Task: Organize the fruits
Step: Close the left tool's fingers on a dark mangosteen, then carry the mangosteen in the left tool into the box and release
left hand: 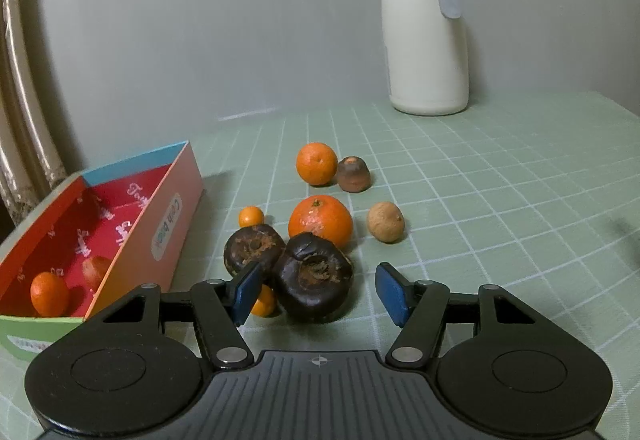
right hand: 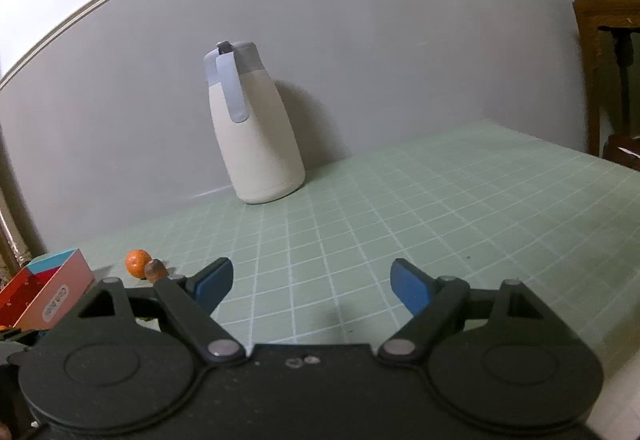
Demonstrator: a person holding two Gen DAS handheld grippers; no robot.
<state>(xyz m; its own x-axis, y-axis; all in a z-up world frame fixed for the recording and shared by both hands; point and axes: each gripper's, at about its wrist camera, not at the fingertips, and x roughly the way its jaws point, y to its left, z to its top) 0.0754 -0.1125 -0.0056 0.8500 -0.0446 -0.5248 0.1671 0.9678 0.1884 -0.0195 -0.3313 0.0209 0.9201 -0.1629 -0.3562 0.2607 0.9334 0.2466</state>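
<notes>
Left gripper (left hand: 316,290) half open, jaws around the nearest dark fruit (left hand: 314,276) on the table; the pads aren't pressing it yet, with a clear gap on the right side. Grip not made. Just left of it sits a second dark fruit (left hand: 252,250), partly behind the left pad, with a tiny orange one (left hand: 264,302) tucked under that pad. Beyond the jaws: a big orange (left hand: 320,220), a small orange ball (left hand: 251,217), a tan nut-like fruit (left hand: 386,221) to the right, then farther off another orange (left hand: 317,163) touching a brown cone-shaped fruit (left hand: 353,174).

The box (left hand: 176,208) lies left of the gripper and holds two pieces so far, an orange one (left hand: 50,294) and a reddish-brown one (left hand: 95,269).

Right gripper (right hand: 312,286) wide open, nothing in it, hovering over bare tablecloth (right hand: 440,208), jug (right hand: 256,128) ahead by the wall.

Progress: early. Two in, roughly eight loose pieces left on the table.
</notes>
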